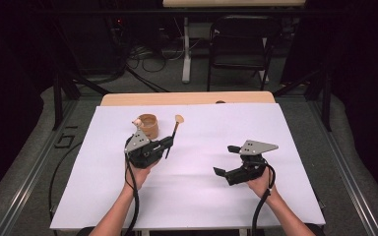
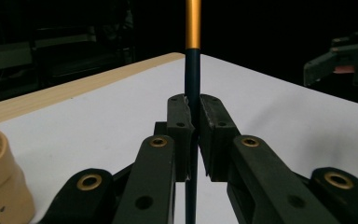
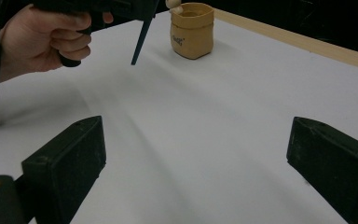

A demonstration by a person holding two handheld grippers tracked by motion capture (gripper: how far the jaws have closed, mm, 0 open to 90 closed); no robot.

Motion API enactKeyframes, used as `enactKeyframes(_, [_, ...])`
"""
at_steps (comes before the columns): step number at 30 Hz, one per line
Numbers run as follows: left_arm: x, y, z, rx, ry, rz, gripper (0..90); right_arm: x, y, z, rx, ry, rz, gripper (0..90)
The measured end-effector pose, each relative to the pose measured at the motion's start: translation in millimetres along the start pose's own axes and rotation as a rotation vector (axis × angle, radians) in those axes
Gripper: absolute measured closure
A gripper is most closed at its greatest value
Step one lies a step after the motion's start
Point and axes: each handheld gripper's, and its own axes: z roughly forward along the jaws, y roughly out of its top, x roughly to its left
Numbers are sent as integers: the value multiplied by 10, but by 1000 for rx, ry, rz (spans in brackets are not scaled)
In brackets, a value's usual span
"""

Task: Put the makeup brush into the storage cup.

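From above: left gripper (image 1: 169, 142) clamped on a thin dark brush (image 1: 173, 136), pale bristle head tilted up and away, just right of a small tan pot (image 1: 147, 125) standing on the white sheet (image 1: 216, 196). Something pale and rounded peeking over the pot's rim, too small to make out. Right gripper (image 1: 226, 160) well apart to the right, jaws spread, nothing between them.

Along the left gripper: jaws pressed tight on the brush's dark handle (image 2: 192, 84), an orange band higher up, pot edge (image 2: 0, 177) at lower left.

Along the right gripper: jaws wide apart over bare sheet (image 3: 205, 140); handle tip (image 3: 140, 44) hanging clear of the surface below the left hand (image 3: 46, 39), pot (image 3: 192, 30) beyond.
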Motion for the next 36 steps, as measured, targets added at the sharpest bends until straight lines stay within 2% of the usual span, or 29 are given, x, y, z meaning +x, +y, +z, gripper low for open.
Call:
enactKeyframes(2, [61,-4,-1,-21,33,-6,837,3,-26,-14,6,-2,-9,40])
enactKeyframes(5, [109,7,-2,-16,48,1,837,2,-43,-35,9,-8,-13,40])
enactKeyframes(11, [231,65,-43,-31,109,16,837,-41,-85,-136,2,-28,-2,36])
enactKeyframes(19, [318,144,-78,-46,151,22,837,-79,-161,-240,-2,-52,6,47])
enactKeyframes(30, [427,220,-91,-48,195,40,837,-122,-304,-383,23,-90,21,51])
enactKeyframes(36, [467,247,-81,-49,211,44,836,-136,-329,-422,6,-103,35,54])
